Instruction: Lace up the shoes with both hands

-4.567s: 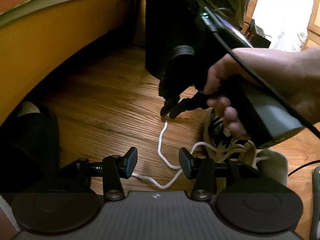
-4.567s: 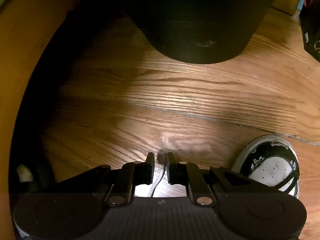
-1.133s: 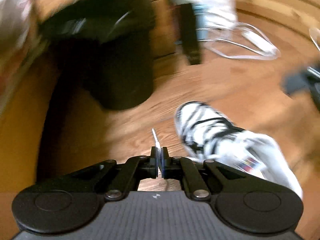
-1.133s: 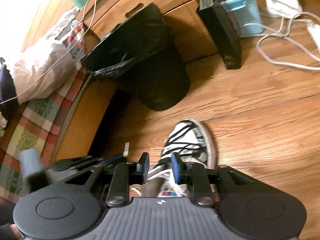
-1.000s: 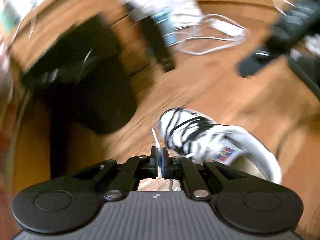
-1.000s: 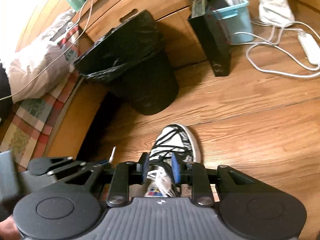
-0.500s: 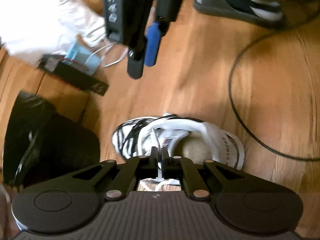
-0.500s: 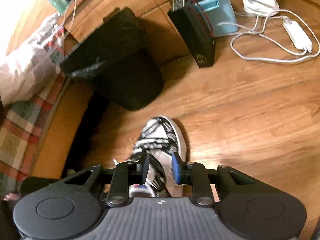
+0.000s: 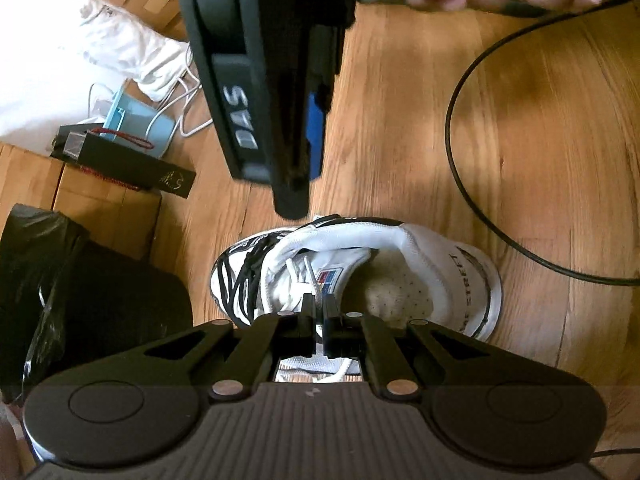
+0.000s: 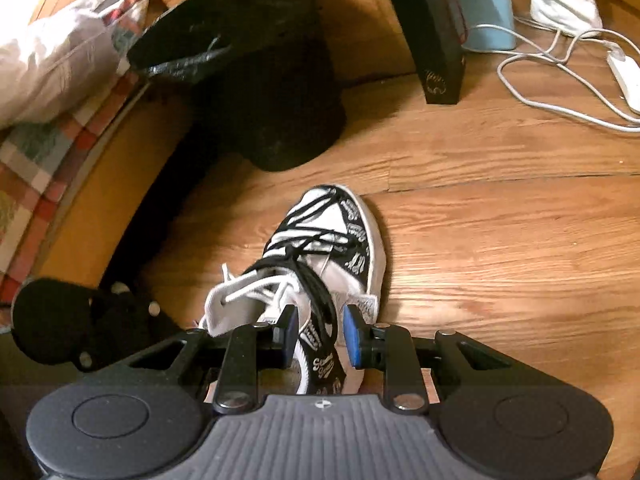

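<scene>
Nearest you, left gripper (image 9: 319,312) is pinched closed on the white lace (image 9: 310,270) tip over the shoe (image 9: 400,272) on the floor. Lace is limp and light, so hold its stiff tip. Right gripper (image 10: 318,334) hangs open above the shoe's tongue.

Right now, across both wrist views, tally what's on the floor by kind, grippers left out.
Shoe: 1
Black bin: 1
Black box: 1
Blue tub: 1
White cable: 1
Black cable: 1
Total: 6
</scene>
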Available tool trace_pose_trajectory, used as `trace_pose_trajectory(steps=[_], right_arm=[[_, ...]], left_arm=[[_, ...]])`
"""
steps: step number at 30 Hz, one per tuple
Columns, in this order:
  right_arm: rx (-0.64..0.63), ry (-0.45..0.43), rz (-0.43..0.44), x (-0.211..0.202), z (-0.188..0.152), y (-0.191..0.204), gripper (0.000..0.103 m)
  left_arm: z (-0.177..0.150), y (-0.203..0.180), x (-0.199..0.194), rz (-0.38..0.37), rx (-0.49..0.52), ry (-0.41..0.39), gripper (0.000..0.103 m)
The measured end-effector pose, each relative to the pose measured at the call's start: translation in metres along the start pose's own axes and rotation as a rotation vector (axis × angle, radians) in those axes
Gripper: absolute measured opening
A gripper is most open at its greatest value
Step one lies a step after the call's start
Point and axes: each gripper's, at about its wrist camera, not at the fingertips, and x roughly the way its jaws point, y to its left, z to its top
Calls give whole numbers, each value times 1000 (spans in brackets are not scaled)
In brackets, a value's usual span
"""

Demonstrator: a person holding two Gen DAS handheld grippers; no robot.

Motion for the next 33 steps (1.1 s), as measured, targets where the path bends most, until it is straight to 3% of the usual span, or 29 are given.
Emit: trace_pose_trajectory(steps=[8,33], right_arm=[[69,2,6,2,-5,-13,28],[72,23,22,3,-8,-14,28]], left_arm=[[-2,1,6,18,14,-16,4],[1,2,19,24,-62,-11,4]])
